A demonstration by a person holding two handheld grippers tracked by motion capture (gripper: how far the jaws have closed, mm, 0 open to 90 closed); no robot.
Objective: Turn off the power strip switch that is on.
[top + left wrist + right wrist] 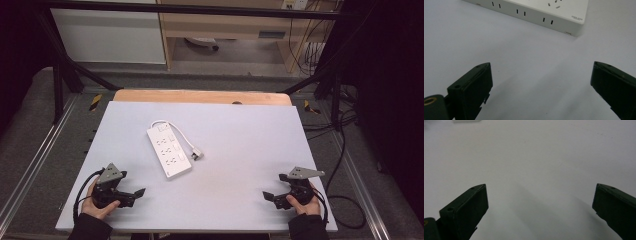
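Both tongs, left (pixel 136 194) and right (pixel 269 196), rest spread and empty at the bench's (pixel 240 150) near corners (likely a ready pose), jaws aimed inward. Between them, nearer the left, the power strip (pixel 169 151) lies flat, its cord (pixel 184 137) looped beside it, plug free.

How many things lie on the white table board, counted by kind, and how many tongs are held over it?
White power strip, with its cable and plug: 1
Tongs, both open and empty: 2, the left tongs and the right tongs
Total: 3
All are on or over the white table board.
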